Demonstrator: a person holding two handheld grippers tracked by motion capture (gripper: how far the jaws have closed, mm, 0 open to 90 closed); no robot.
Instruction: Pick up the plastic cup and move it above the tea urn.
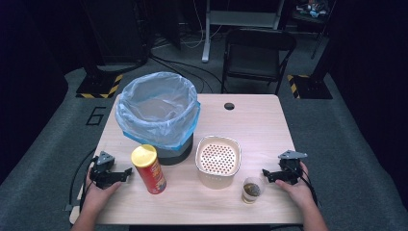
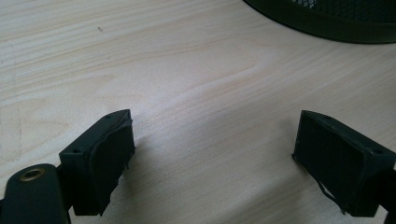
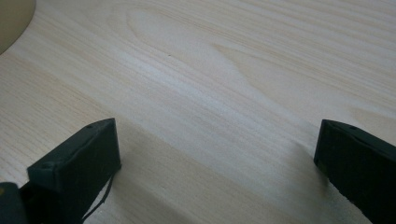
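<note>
Both tongs gape empty; we keep the left gripper point(image 1: 126, 174) level toward the chip can point(image 1: 149, 169), right gripper point(image 1: 266, 174) toward the jar point(image 1: 251, 189).

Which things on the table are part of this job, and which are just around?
In play: chip can, small jar, perforated beige container, lined waste bin, both open.
Just around: folding chair, floor cables.

We see the bin point(image 2: 327, 18) cut off at twelve o'clock in the left gripper view. The jar's point(image 1: 251, 189) contents are too small for us to tell. The can point(image 1: 149, 169) hides part of the bin's base.
</note>
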